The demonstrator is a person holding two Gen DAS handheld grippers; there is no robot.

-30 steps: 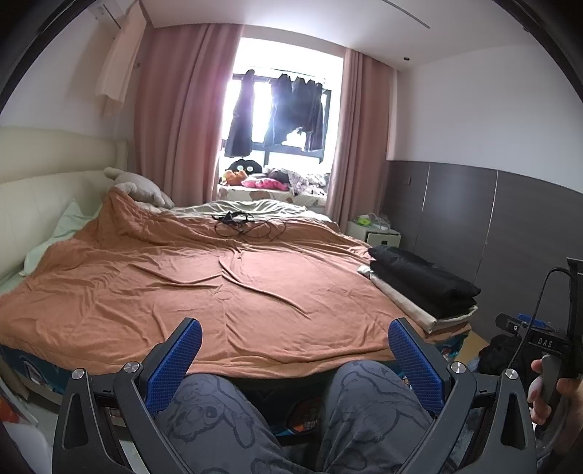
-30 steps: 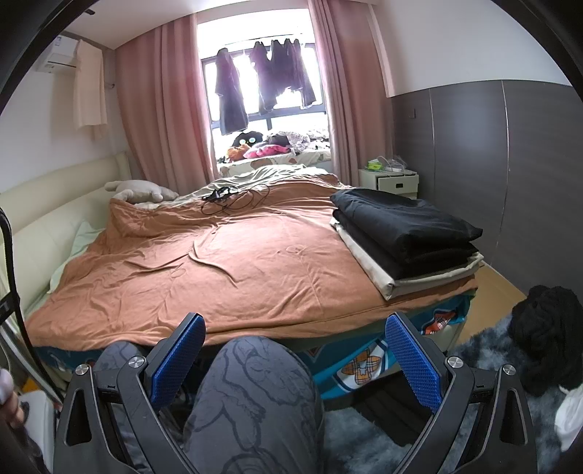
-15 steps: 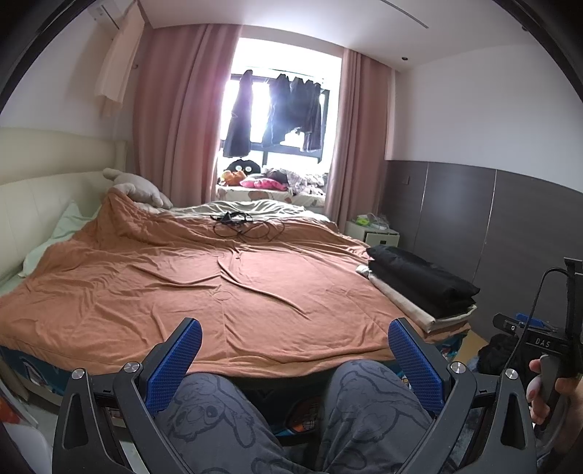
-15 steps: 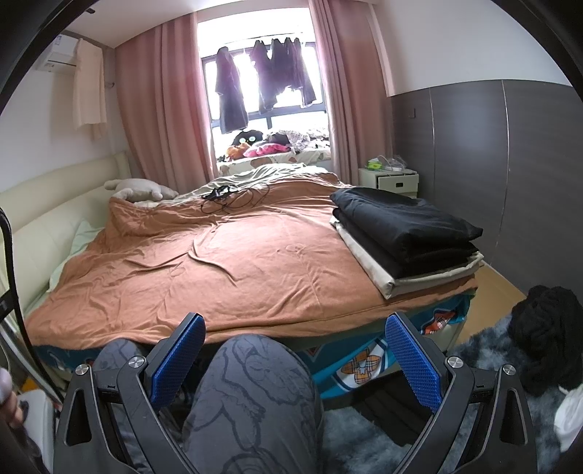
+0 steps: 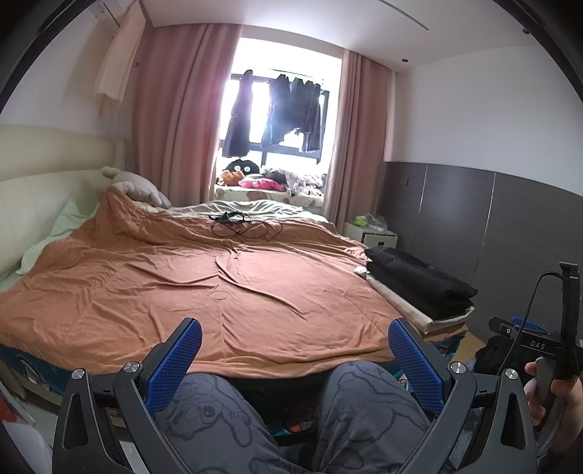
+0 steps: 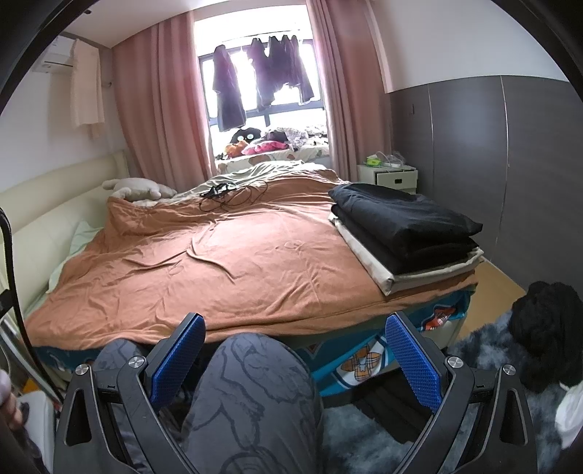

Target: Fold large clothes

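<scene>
bedroom interior. window (image 5: 277,120) at upper centre of the frame, strongly backlit, flanked by pink curtains (image 5: 175,109). white ceiling (image 5: 328,25) above; right wall (image 5: 473,120) white over dark grey panelling (image 5: 492,218). cream padded headboard (image 5: 43,182) at left edge. bed (image 6: 346,361) fills the middle, its patterned teal side showing at lower centre-right. white nightstand (image 6: 388,177) at the far right of the bed, beside the panelling. wooden floor (image 6: 499,277) at right, with a grey shaggy rug (image 6: 481,350) in the lower right. air conditioner (image 6: 54,62) at upper left.
</scene>
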